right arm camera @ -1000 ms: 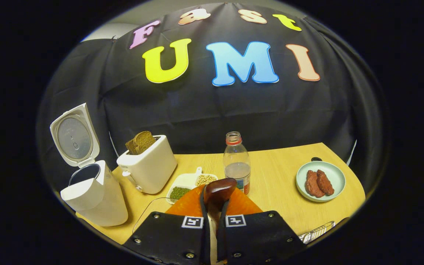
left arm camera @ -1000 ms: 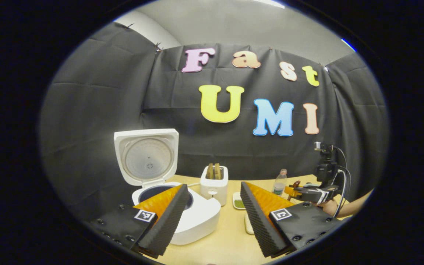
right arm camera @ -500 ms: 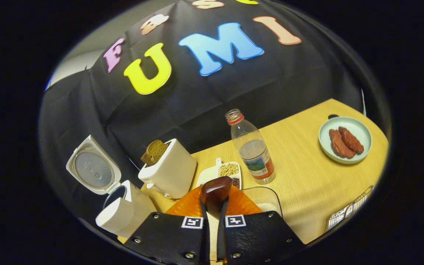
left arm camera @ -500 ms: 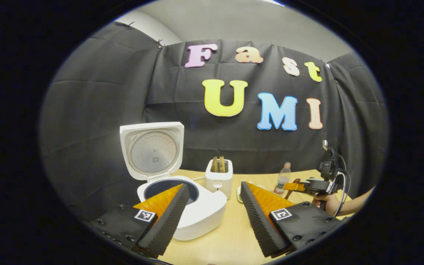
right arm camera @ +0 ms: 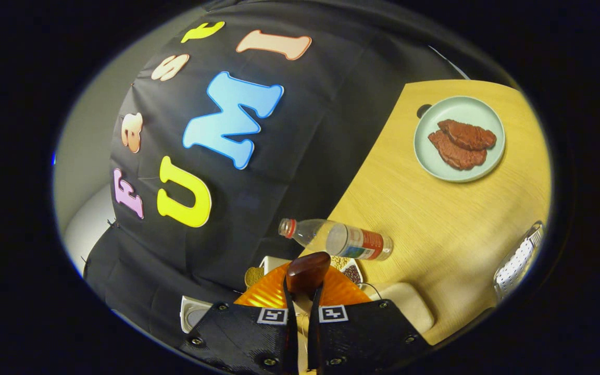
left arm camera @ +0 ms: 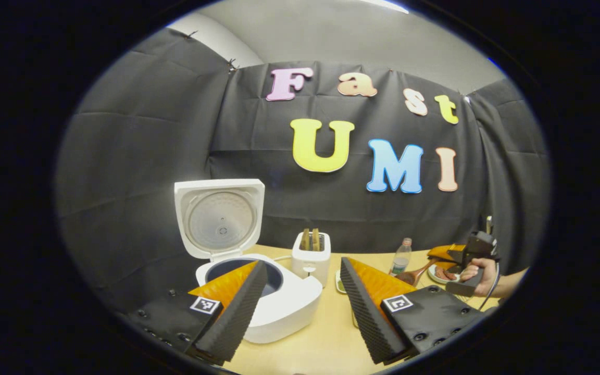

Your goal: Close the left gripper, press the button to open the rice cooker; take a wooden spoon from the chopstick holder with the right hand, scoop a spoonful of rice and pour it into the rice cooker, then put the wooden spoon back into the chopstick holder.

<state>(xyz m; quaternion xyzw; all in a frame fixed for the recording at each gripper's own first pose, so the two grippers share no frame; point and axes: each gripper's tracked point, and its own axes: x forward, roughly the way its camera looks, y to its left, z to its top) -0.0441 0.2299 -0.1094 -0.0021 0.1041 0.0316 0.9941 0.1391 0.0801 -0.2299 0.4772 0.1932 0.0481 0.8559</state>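
Spanning pale wood, the table (right arm camera: 451,224) meets black-draped booth walls.

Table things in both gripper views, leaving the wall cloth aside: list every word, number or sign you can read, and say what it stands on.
No text can be quoted here.
On the bottle: a printed label, too small and blurred to read.
On the square tags: black-and-white coded patterns, no words.
On the rice cooker and the toaster: no writing can be made out.
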